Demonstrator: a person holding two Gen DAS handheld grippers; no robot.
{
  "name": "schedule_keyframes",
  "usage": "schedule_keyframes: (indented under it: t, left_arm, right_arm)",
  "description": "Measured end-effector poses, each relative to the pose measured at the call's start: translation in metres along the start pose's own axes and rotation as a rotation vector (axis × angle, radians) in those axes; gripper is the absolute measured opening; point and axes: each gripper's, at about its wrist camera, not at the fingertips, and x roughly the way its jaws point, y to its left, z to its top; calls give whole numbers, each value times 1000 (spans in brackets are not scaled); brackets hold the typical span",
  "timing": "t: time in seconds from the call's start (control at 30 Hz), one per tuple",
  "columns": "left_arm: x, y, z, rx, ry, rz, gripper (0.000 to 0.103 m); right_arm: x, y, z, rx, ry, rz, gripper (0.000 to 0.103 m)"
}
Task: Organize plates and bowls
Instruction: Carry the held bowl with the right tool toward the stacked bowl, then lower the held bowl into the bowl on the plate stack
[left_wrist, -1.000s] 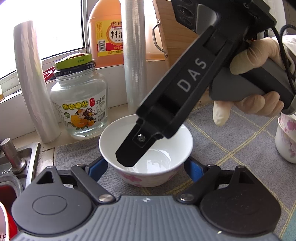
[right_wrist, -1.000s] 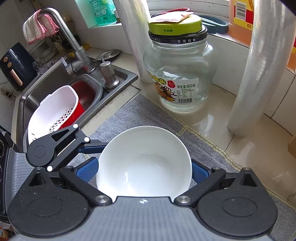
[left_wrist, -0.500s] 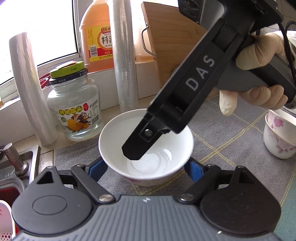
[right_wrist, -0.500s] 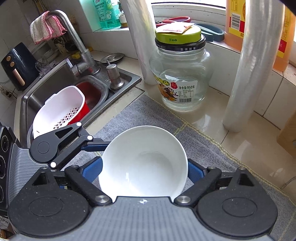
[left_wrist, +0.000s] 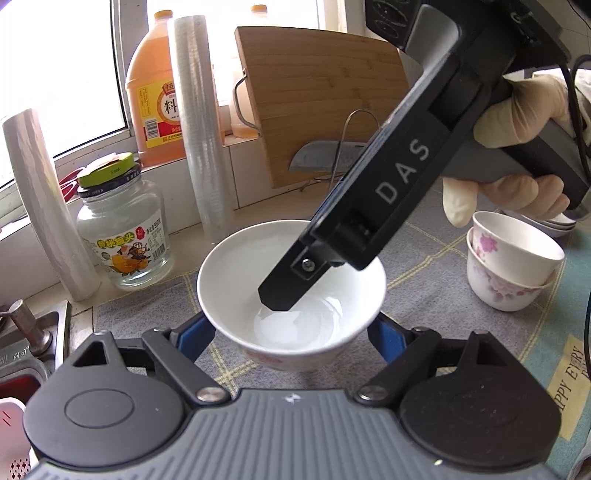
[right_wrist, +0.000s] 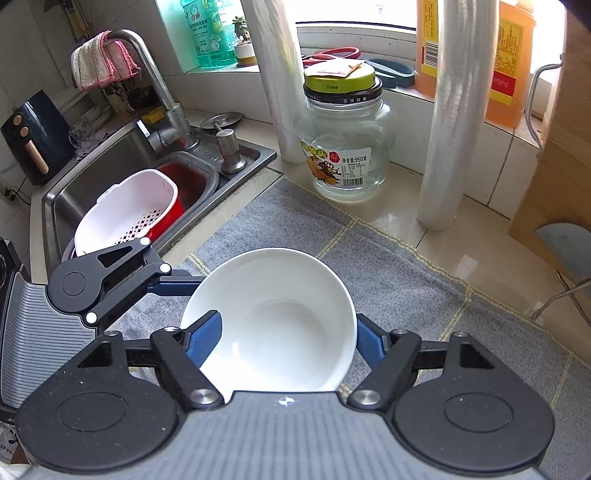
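A white bowl (left_wrist: 236, 273) with a pink flower pattern outside hangs over the grey mat (left_wrist: 424, 258). My left gripper (left_wrist: 291, 339) is shut on it, a blue pad on each side. My right gripper (right_wrist: 286, 343) comes from the upper right in a gloved hand (left_wrist: 517, 110) and has closed on the same bowl (right_wrist: 280, 314). Its left pad lies at the rim and its right pad is against the outer wall. One of its fingers (left_wrist: 284, 288) shows over the bowl's inside. Two stacked floral cups (left_wrist: 513, 266) stand to the right, with plates (left_wrist: 561, 223) behind them.
A glass jar (right_wrist: 347, 147), two film rolls (left_wrist: 199, 129) and an orange bottle (left_wrist: 155, 85) line the back wall. A wooden cutting board (left_wrist: 325, 92) leans there too. The sink (right_wrist: 122, 162) to the left holds a white colander (right_wrist: 125, 206).
The right gripper's pads have closed in from wide apart onto the bowl. Both grippers and the bowl have moved up and to the right, away from the jar and toward the stacked cups.
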Motion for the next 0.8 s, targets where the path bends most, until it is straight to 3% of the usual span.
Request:
schedule_keyframes:
  t: [0.4,0.8]
  left_arm:
    - [-18,-66,40,121,-1,-76,89]
    - [2,-134,78,171,-62,-236,89]
  right_arm:
    - [-74,-13,-50,45,-62,-45,82]
    - [-147,-54,-106,145,-100,-192,82]
